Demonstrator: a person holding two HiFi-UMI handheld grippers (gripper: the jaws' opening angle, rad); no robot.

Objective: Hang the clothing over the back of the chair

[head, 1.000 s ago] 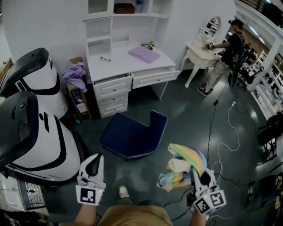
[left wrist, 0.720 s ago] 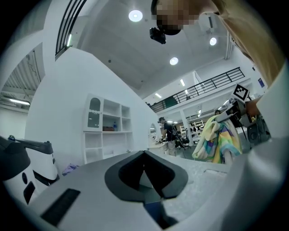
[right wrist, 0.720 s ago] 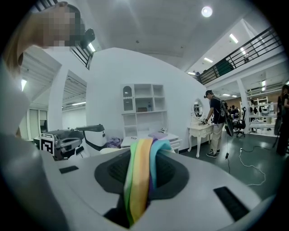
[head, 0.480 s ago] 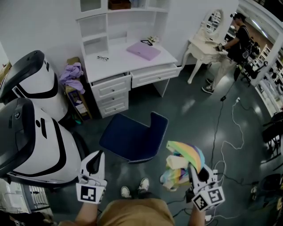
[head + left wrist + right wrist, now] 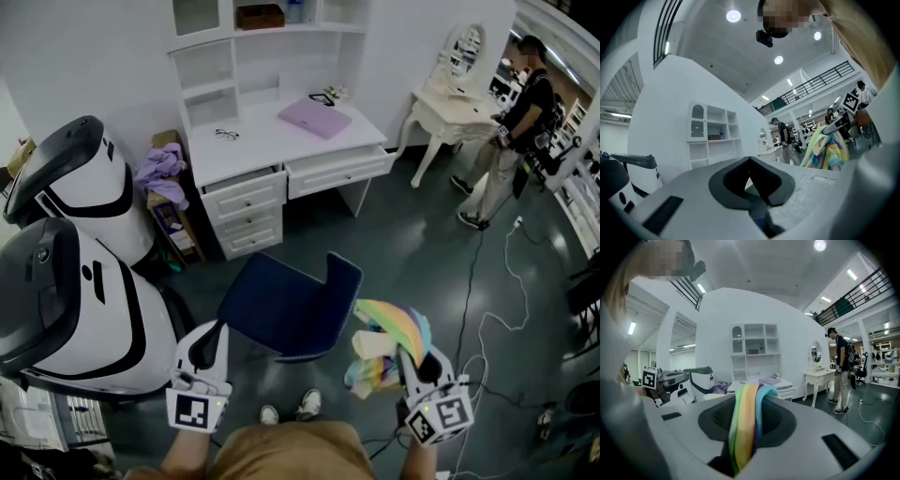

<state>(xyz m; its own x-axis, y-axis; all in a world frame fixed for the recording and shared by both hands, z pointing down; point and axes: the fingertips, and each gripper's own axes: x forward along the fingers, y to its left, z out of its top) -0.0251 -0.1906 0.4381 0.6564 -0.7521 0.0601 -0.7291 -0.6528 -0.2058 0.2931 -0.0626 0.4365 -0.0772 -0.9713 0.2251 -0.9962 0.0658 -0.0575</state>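
- Beside the blue padded chair (image 5: 281, 309), on its back's side, the grey floor (image 5: 422, 244) lies open.
- The right gripper (image 5: 413, 354) is clamped on the soft rainbow-striped clothing (image 5: 389, 339), which hangs lengthwise downward near the chair's back.
- The left gripper (image 5: 208, 339) has its jaws together and holds nothing.
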